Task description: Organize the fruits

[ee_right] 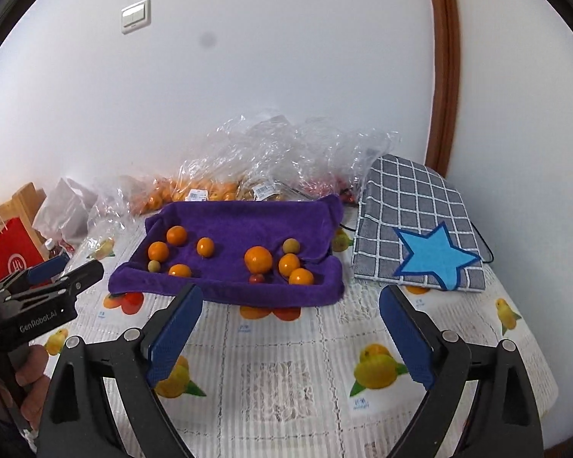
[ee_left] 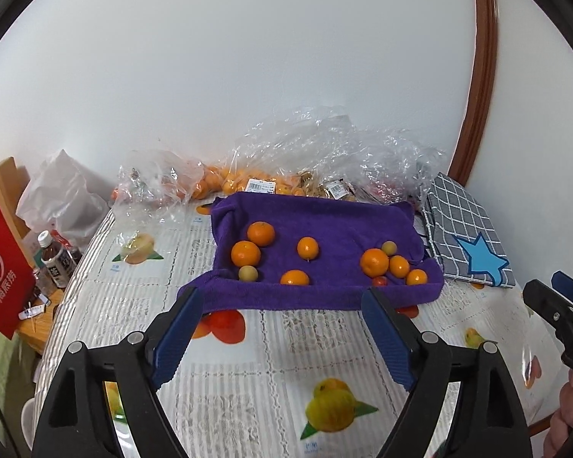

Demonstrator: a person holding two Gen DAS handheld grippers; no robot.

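Nearby — both left gripper (ee_left: pixel 282 297) and right gripper (ee_right: pixel 290 297) spread wide, empty, short of purple towel (ee_left: pixel 324 217) holding oranges (ee_left: pixel 374 262) centre-table. Best approached low — straddle one fruit, avoid nudging neighbours.

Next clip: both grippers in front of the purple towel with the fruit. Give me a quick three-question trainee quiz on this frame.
1. True or false: the left gripper holds a fruit.
2. What lies right of the purple towel? A) checked cloth with a blue star B) a plate C) a book
3. Fill in: the small red fruit sits near the towel's ____ edge.

Key: 1 false, both it and the right gripper are open and empty; 2 A, the checked cloth; 3 front.
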